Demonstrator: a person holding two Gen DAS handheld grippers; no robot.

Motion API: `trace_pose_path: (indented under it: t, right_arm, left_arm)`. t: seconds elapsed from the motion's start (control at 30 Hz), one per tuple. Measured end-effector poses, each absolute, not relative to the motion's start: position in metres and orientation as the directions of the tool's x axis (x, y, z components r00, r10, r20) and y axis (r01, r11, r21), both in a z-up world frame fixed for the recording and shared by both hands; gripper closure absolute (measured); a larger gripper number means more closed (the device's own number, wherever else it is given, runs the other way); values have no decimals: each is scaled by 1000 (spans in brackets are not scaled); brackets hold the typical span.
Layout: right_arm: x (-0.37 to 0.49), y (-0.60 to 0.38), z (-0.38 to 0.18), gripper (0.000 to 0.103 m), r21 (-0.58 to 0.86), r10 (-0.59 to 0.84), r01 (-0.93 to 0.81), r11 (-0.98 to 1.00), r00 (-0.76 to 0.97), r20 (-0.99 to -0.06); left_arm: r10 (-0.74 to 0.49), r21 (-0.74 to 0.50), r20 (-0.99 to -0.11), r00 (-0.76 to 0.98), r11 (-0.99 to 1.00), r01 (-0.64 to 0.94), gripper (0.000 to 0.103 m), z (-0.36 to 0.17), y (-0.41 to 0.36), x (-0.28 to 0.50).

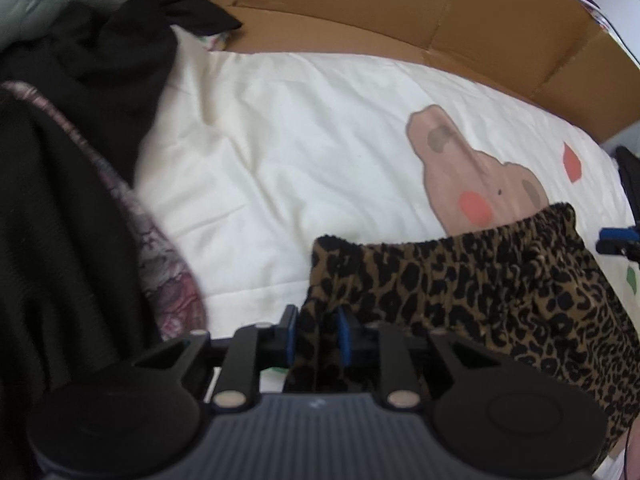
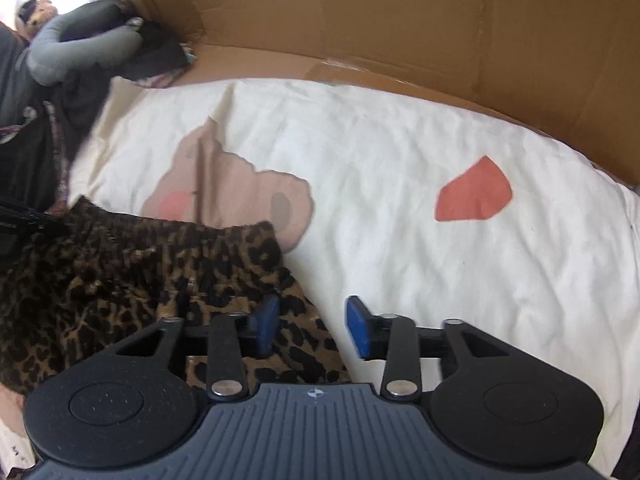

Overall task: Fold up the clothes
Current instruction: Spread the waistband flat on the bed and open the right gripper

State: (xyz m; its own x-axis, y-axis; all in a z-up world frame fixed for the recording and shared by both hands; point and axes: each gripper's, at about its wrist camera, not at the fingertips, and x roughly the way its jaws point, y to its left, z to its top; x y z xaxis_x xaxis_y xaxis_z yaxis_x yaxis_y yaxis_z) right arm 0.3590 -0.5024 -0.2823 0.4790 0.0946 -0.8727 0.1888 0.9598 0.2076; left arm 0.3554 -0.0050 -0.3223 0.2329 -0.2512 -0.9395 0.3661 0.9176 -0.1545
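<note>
A leopard-print garment with a gathered elastic waistband lies on the white bedcover. In the left wrist view my left gripper has its blue pads close together, with a bunched fold of the garment's left edge filling the gap between them. In the right wrist view the leopard-print garment spreads to the left. My right gripper stands open over its right edge; its left pad rests above the cloth and the right one over bare bedcover. Nothing is pinched between the right pads.
A heap of black clothes with a pink patterned piece lies at the left. Brown cardboard walls the far side of the bed. A grey stuffed cushion sits at the far left corner. The bedcover bears a bear print.
</note>
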Motion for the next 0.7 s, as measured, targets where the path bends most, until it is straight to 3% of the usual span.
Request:
trace_pose_path:
  t: [0.1, 0.23, 0.5, 0.57, 0.7]
  right_arm:
    - [365, -496, -284, 39, 209, 122, 141, 968, 465, -877]
    - [378, -485, -295, 39, 200, 131, 111, 974, 444, -887]
    - [394, -479, -322, 38, 225, 156, 118, 967, 423, -893]
    - [395, -477, -325, 41, 215, 155, 97, 972, 426, -891]
    - [393, -472, -321, 75, 221, 172, 66, 973, 432, -885]
  left_arm:
    - [-286, -199, -928, 240, 923, 330, 72, -318, 2, 356]
    - [-309, -224, -918, 248, 921, 319, 59, -319, 0, 357]
    - [-247, -164, -944, 220, 927, 337, 52, -353, -13, 354]
    - [-258, -175, -941, 219, 925, 336, 54, -355, -13, 354]
    - [-246, -155, -945, 216, 918, 366, 89, -352, -17, 353]
